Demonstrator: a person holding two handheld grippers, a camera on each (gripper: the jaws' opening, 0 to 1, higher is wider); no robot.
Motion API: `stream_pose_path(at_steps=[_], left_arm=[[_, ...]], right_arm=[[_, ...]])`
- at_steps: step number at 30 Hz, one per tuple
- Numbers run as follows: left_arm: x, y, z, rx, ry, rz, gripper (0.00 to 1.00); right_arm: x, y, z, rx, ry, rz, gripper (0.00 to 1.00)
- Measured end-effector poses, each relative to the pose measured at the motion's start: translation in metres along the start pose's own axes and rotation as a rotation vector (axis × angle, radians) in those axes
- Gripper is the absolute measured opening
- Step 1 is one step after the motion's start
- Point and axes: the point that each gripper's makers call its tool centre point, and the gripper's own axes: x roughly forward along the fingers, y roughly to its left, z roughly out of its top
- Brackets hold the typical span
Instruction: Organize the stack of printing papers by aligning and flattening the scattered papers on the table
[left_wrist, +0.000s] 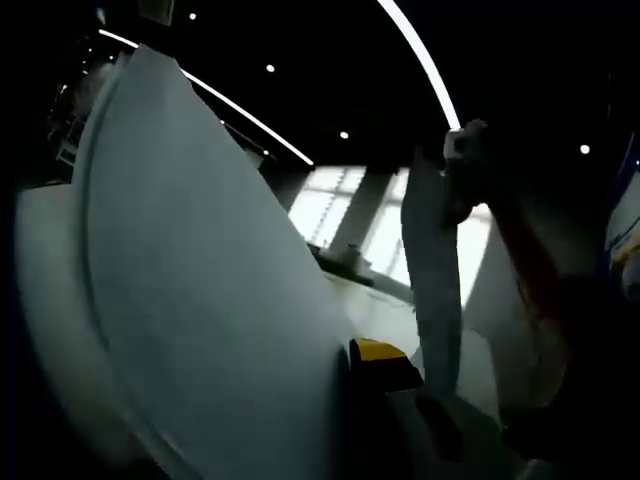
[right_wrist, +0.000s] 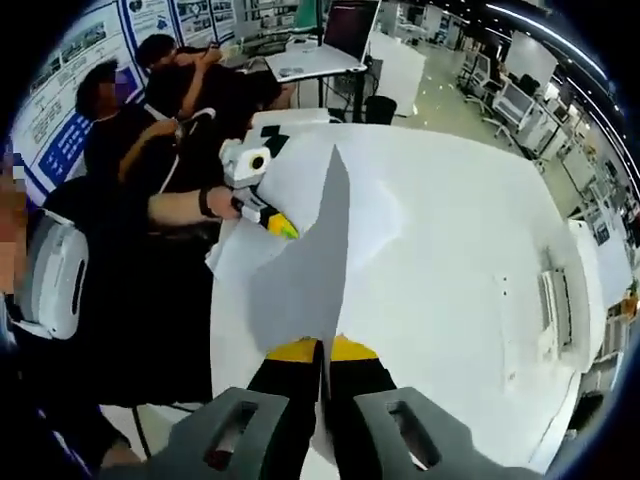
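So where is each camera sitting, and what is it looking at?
Left gripper view: rides on the left gripper, low by the paper, tilted up toward ceiling lights and windows; a big curved sheet stands close, with a yellow fingertip beside it.
Right gripper view: rides on the right gripper, looking down across the white table; its jaws pinch the paper stack, and the person's forearm holds the left gripper.
Shared: both see the same held-up paper.

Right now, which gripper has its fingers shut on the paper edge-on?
The right gripper: its yellow-tipped fingers pinch the upright paper stack between them. The left gripper holds the far corner.
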Motion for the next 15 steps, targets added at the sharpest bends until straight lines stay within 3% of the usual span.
stream_pose_path(at_steps=[5,11,15], left_arm=[[0.001,-0.003,-0.001,0.001,0.001,-0.003,0.11],[0.001,-0.006,-0.002,-0.002,0.000,-0.006,0.11],[0.002,-0.008,-0.002,-0.002,0.000,-0.006,0.11]], right_arm=[[0.009,0.003,0.009,-0.034,0.002,0.099,0.00],[0.021,0.003,0.011,-0.047,0.057,0.166,0.00],[0.024,0.012,0.029,-0.012,-0.012,0.295,0.00]])
